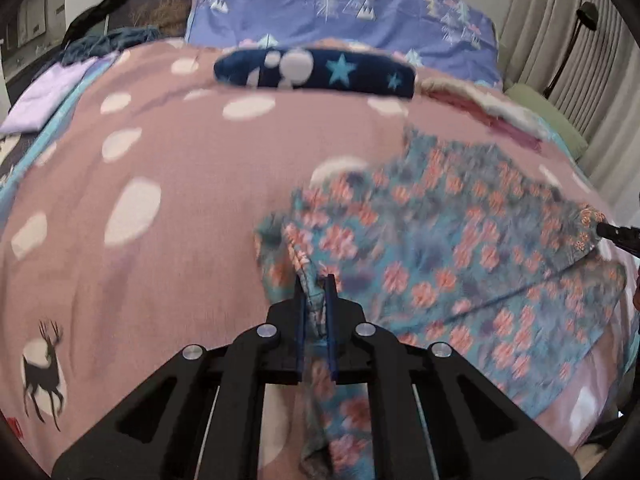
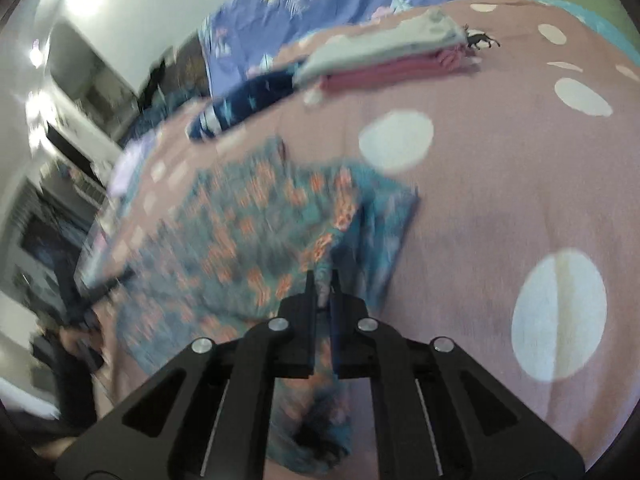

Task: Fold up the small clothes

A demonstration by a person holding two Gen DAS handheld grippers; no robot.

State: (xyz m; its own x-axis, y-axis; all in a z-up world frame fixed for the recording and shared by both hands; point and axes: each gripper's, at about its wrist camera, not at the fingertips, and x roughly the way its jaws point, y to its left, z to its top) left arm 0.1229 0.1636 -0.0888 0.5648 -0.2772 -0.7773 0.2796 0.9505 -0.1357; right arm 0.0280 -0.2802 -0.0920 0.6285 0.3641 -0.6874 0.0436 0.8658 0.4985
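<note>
Two grippers pinch the floral garment (image 1: 440, 248): left gripper (image 1: 315, 280) and right gripper (image 2: 323, 276) each clamp a gathered edge. The limp, light cloth sags between them near the bedspread's (image 1: 180, 168) front edge; corners suit gripping best.

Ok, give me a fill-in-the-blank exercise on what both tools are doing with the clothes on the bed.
1. Both the left tool and the right tool are shut on the ____ garment.
2. The pink bedspread carries white ____.
3. A ____ silhouette is printed on the bedspread.
4. The folded stack has a ____ piece at the bottom.

Missing words: floral; spots; deer; pink
</note>
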